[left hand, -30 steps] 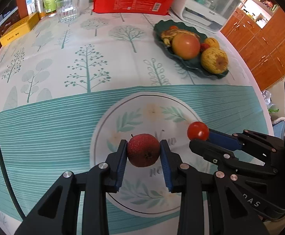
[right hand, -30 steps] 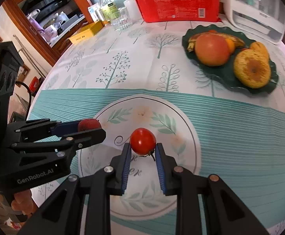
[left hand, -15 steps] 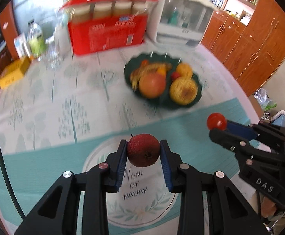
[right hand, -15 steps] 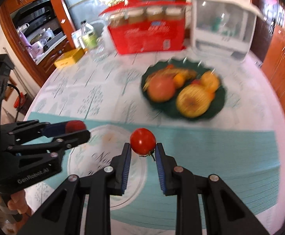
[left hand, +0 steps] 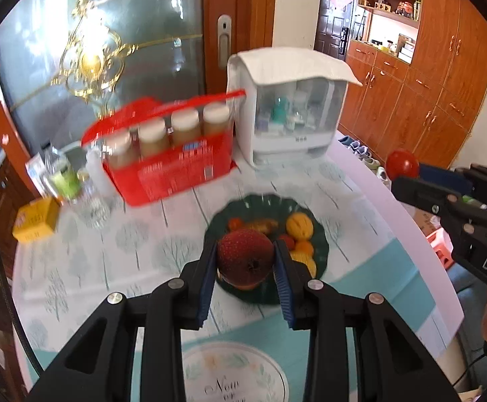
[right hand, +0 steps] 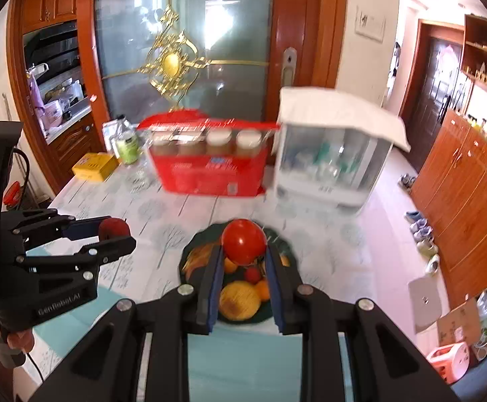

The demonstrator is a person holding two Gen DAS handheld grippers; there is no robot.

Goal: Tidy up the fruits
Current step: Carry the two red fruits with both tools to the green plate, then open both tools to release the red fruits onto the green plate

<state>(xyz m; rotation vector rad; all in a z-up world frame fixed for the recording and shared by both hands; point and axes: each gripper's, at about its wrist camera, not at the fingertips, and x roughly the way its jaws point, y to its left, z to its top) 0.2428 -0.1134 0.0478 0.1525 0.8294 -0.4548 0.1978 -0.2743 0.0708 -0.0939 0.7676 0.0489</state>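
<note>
My left gripper (left hand: pixel 245 263) is shut on a dark red bumpy fruit (left hand: pixel 245 256) and holds it in the air over the near side of the dark green fruit plate (left hand: pixel 320 251). My right gripper (right hand: pixel 243 251) is shut on a red tomato (right hand: pixel 243 241), also in the air in front of the plate (right hand: pixel 184 263). The plate holds a banana, yellow and orange fruits and small red ones. The left gripper with its fruit (right hand: pixel 112 229) shows at left in the right wrist view; the tomato (left hand: pixel 402 164) shows at right in the left wrist view.
A red box of jars (left hand: pixel 173 160), a white cabinet-like appliance (left hand: pixel 290 114), bottles, a glass and a yellow box (left hand: pixel 35 219) stand at the table's far side. A round printed mat (left hand: pixel 233 375) lies near me. The table's right edge (left hand: pixel 420 241) drops to the floor.
Both grippers have risen and tilted up with their fruits; the plate now sits directly below and ahead of each, and the room behind the table has come into view.
</note>
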